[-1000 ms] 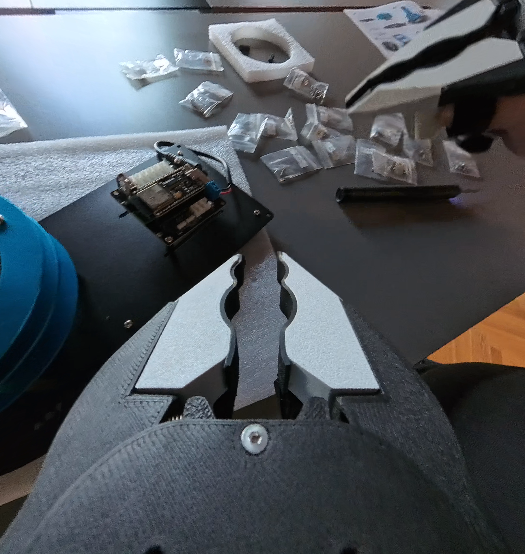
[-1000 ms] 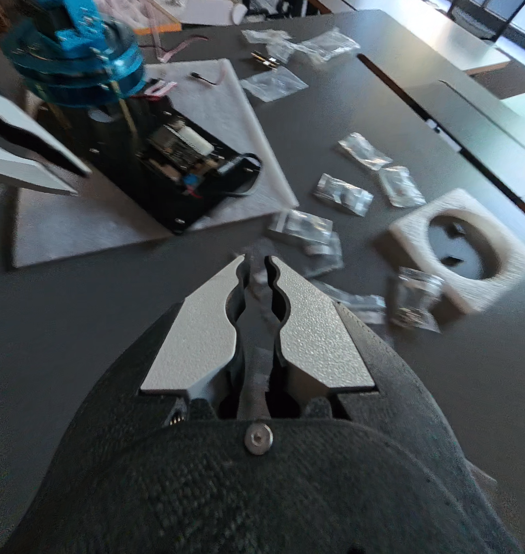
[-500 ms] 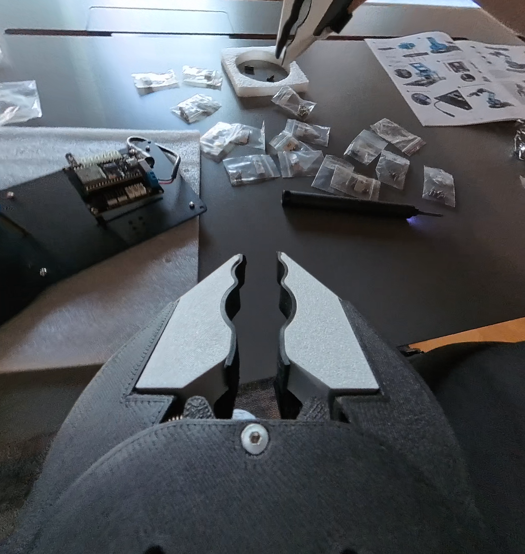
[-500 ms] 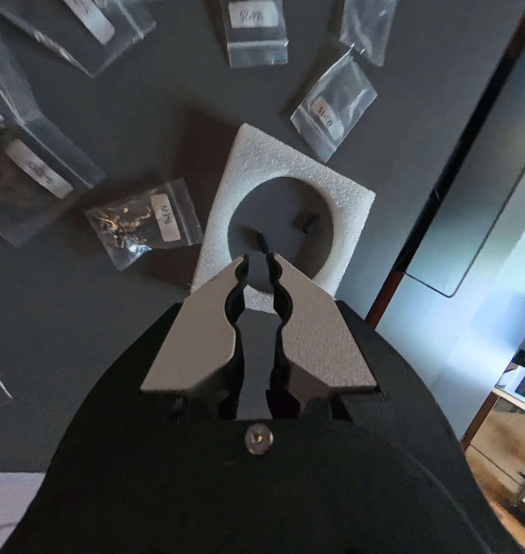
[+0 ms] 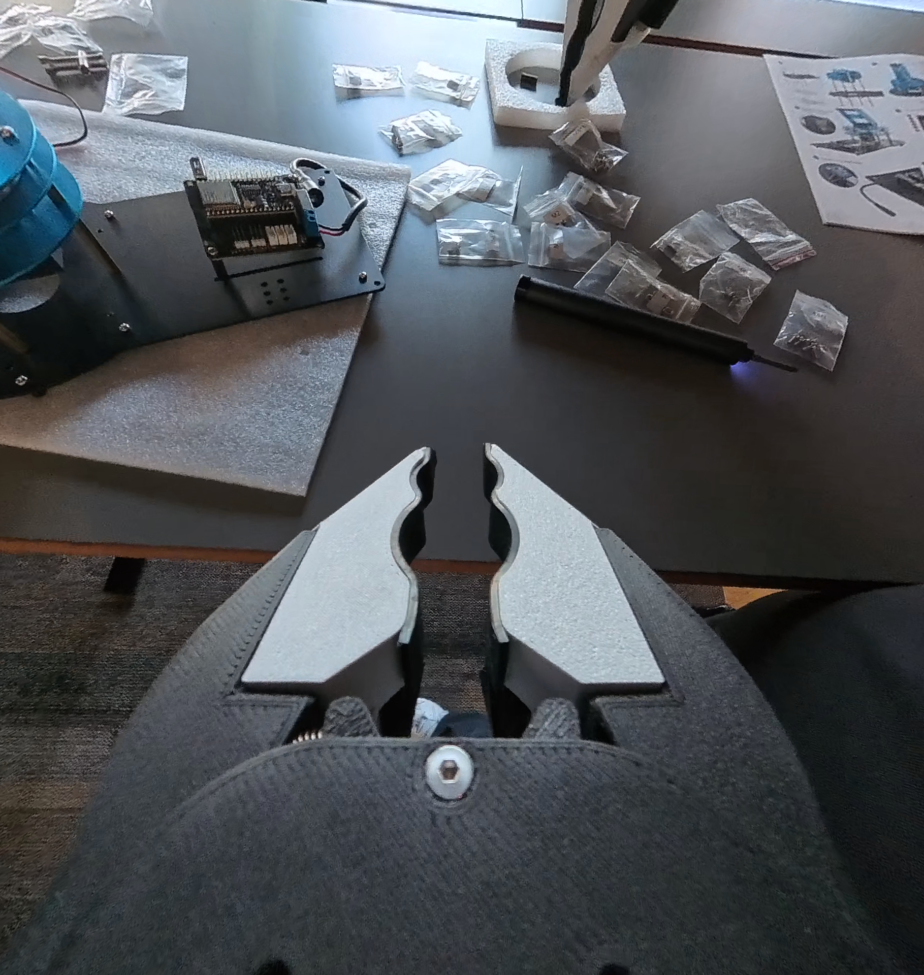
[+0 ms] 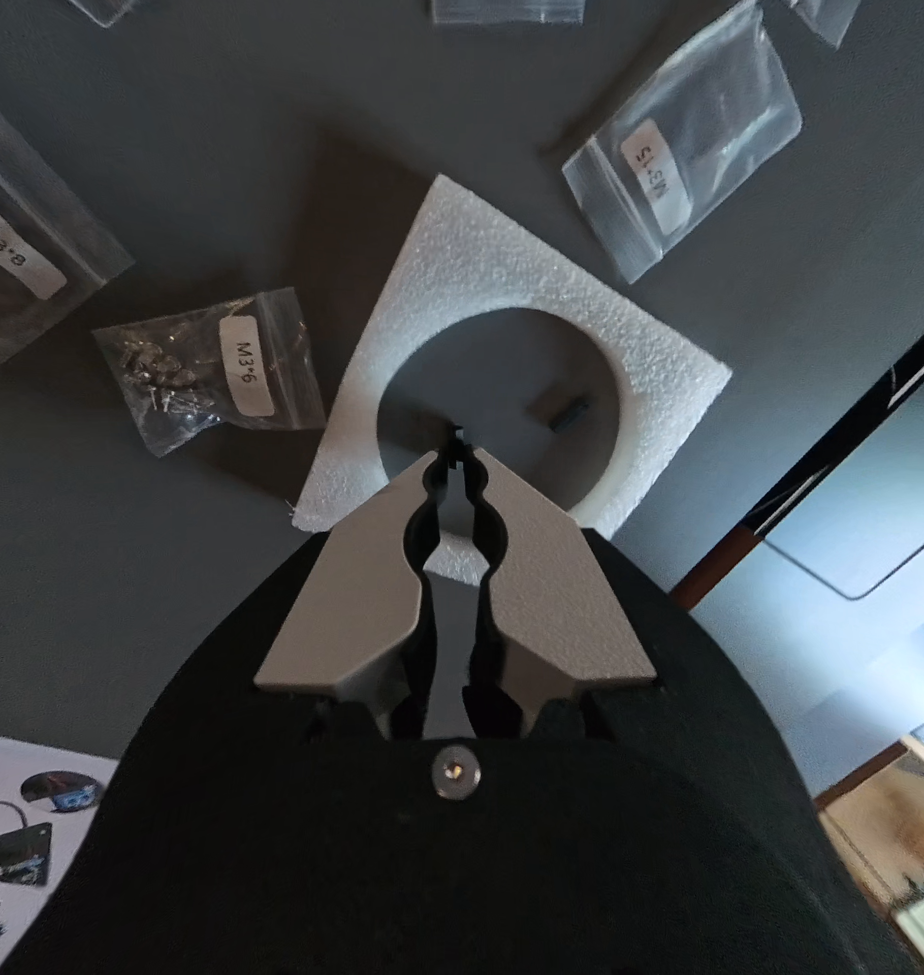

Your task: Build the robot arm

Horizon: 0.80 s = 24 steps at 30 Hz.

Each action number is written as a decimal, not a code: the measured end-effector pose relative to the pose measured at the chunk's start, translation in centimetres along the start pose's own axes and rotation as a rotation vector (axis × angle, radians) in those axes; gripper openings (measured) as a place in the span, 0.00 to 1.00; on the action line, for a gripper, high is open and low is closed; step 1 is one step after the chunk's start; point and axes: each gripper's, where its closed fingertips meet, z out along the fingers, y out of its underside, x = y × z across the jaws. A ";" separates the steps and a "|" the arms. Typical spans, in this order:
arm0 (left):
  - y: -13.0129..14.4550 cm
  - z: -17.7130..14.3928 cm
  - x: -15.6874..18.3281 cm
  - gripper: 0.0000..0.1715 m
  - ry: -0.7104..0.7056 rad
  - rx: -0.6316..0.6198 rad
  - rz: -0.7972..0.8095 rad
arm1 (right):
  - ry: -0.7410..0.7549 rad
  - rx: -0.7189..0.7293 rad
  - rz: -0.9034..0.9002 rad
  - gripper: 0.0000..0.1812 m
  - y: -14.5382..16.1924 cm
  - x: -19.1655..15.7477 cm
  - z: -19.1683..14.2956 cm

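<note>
My right gripper (image 6: 453, 459) points down into the round hole of a white foam block (image 6: 502, 274). Its tips are shut on a small black part (image 6: 454, 440) at the hole's near side. A second small black part (image 6: 570, 414) lies loose in the hole. The left wrist view shows the right gripper (image 5: 568, 97) standing upright in the foam block (image 5: 507, 111) at the far side of the table. My left gripper (image 5: 457, 456) is slightly open and empty. It hovers over the table's near edge, far from the foam block.
A black plate with a circuit board (image 5: 254, 221) and a blue round assembly (image 5: 11, 211) sit on a foam sheet (image 5: 211, 395) at the left. Several small bags of hardware (image 5: 475, 240) and a black screwdriver (image 5: 628, 322) lie mid-table. A printed sheet (image 5: 882, 142) lies far right. Left tips to right tips: about 45 cm. Measured from the fingertips, the white foam block (image 6: 502, 274) is 6 cm or so from the right gripper and 40 cm from the left. The left camera catches it too, in the left wrist view (image 5: 507, 93).
My right gripper swung to the foam block, came down into its hole and closed on the small black part. My left gripper drew back from the black plate toward the table's near edge.
</note>
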 end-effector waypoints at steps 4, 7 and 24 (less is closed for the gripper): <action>-0.8 0.0 0.3 0.09 0.018 0.035 0.016 | 0.135 0.238 0.148 0.03 -3.0 -0.4 -4.0; -1.7 0.2 0.6 0.12 0.088 0.118 0.000 | 0.204 0.840 0.342 0.02 -11.2 -4.6 -12.8; -5.4 6.2 -5.7 0.13 0.376 0.065 0.291 | -0.082 1.224 0.888 0.02 -27.6 -16.4 -9.9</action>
